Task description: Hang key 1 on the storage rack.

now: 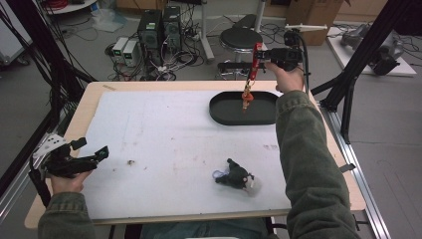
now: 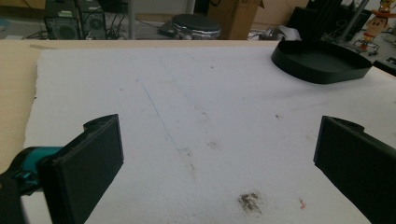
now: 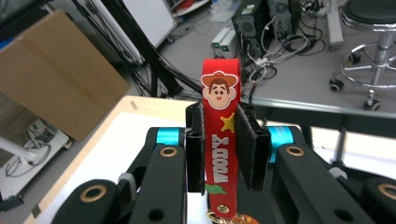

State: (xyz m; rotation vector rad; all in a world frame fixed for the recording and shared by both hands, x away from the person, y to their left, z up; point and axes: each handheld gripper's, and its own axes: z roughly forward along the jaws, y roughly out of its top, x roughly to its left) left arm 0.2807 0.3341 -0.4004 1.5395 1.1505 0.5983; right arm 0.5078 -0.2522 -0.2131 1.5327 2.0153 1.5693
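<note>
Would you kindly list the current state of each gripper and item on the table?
Right gripper: shut on the red strap, held above the tray.
Red strap: clamped, hanging down toward the tray.
Black tray: upright on the table.
Left gripper: open, holding nothing.
Dark toy: lying on the white mat, untouched.

You are holding a red strap [image 3: 220,140] clamped between the pads, hanging upright. It is showing a cartoon cowboy face with a brown hat at its top end, a yellow star beneath, and white letters reading "WOODY" running down its length. A gold ring and an orange charm [image 1: 247,97] are dangling from its lower end, hanging over the black tray [image 1: 224,117] near the table's far right corner. The strap's top is standing above the pads, its bottom end trailing below them.
</note>
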